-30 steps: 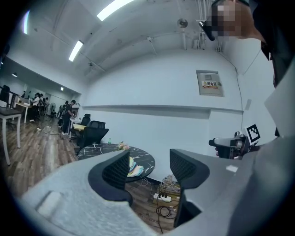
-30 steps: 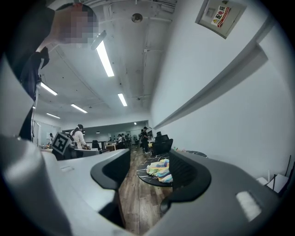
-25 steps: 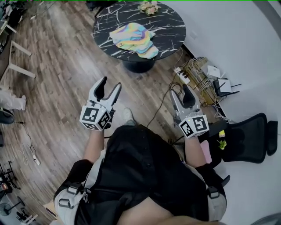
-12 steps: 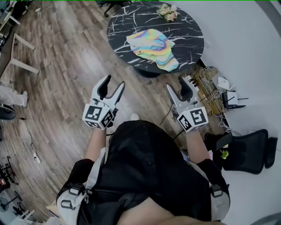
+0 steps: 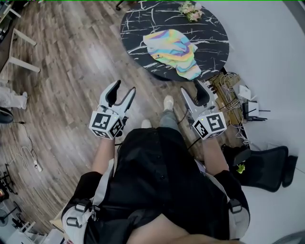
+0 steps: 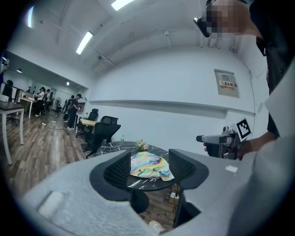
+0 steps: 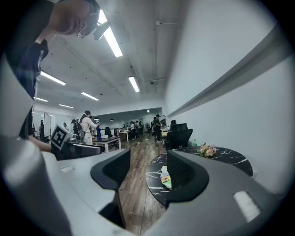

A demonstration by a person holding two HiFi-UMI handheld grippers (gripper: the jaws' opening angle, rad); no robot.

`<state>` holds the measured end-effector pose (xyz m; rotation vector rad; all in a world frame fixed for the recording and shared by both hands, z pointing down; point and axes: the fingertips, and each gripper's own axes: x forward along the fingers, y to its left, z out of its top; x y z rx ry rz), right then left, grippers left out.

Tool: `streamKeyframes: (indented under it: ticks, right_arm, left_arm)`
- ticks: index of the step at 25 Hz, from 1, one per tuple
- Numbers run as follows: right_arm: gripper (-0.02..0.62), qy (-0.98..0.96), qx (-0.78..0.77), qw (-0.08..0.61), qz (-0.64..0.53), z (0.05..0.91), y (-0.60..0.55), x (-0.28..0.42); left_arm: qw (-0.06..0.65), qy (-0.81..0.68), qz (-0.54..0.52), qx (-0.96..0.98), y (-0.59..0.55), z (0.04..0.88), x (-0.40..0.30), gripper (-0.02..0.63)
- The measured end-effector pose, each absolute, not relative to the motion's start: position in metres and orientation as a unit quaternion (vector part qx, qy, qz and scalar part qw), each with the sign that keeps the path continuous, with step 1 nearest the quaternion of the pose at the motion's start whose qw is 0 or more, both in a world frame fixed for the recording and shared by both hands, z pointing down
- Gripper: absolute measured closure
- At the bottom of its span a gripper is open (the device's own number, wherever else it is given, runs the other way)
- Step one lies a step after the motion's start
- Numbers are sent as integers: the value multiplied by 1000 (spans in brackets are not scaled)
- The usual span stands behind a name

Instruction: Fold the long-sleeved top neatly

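Observation:
A crumpled pastel rainbow long-sleeved top (image 5: 173, 50) lies on the round black marble table (image 5: 209, 28) ahead of me; one end hangs at the table's near right edge. The left gripper view frames the top (image 6: 150, 167) between its jaws, far off. In the right gripper view only a sliver of the top (image 7: 164, 178) peeks past the right jaw. My left gripper (image 5: 121, 93) and right gripper (image 5: 195, 94) are held in the air in front of the person's body, well short of the table. Both stand open and empty.
A small flower bouquet (image 5: 189, 9) sits at the table's far side. Cables and a power strip (image 5: 228, 93) lie on the floor by the white wall at right, and a black office chair (image 5: 264, 159) stands nearer. Desks and people occupy the room's far end (image 7: 92, 126).
The view has moved closer to the table, which now sits further right and nearer. A foot has stepped forward. Both grippers keep their pose and stay open.

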<state>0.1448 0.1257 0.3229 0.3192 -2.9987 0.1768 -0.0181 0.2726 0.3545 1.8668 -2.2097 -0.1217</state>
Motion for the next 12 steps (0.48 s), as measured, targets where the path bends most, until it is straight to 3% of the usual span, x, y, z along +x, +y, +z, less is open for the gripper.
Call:
streamKeyframes:
  ticks: [12]
  right_arm:
    - [350, -992, 43, 109, 46, 356, 45, 55]
  left_arm:
    - [115, -767, -24, 631, 208, 345, -73, 348]
